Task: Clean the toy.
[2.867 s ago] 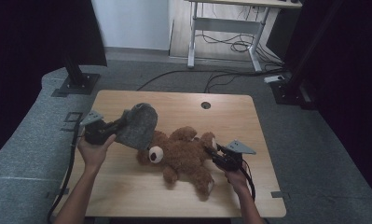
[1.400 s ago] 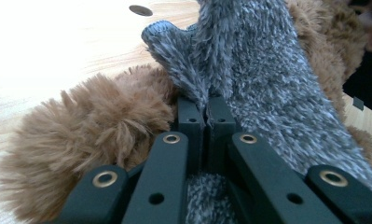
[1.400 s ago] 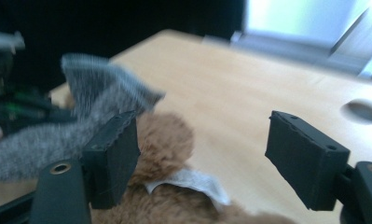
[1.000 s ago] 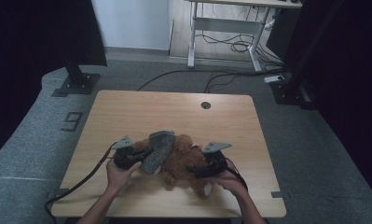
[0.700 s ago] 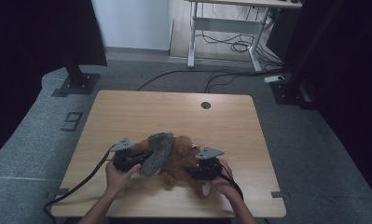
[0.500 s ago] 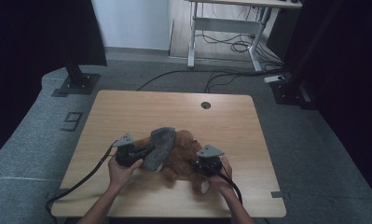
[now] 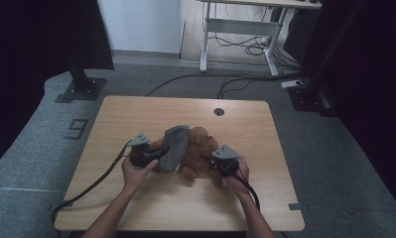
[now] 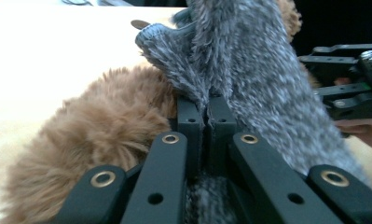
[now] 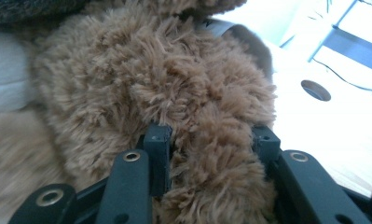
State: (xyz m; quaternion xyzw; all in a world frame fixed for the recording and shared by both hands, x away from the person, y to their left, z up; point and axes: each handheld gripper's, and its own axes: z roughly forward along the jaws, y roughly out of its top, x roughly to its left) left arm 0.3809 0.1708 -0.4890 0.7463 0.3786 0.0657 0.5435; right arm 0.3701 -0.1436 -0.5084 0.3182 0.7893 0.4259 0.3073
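Teddy bear (image 7: 198, 151) face hiding under grey fuzzy cloth (image 7: 174, 147). Left gripper (image 8: 205, 122) pinching cloth, jaws nearly together. Right gripper (image 9: 211, 140) just been closing, squeezing bear's fur.

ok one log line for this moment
left gripper shut on grey hat | right gripper closing on teddy bear | table

Both tongs, left tongs (image 7: 158, 157) and right tongs (image 7: 209, 164), are showing black jaws with brass-ringed rivets, grey three-cornered top plates and black cables trailing; the forearms are showing bare.
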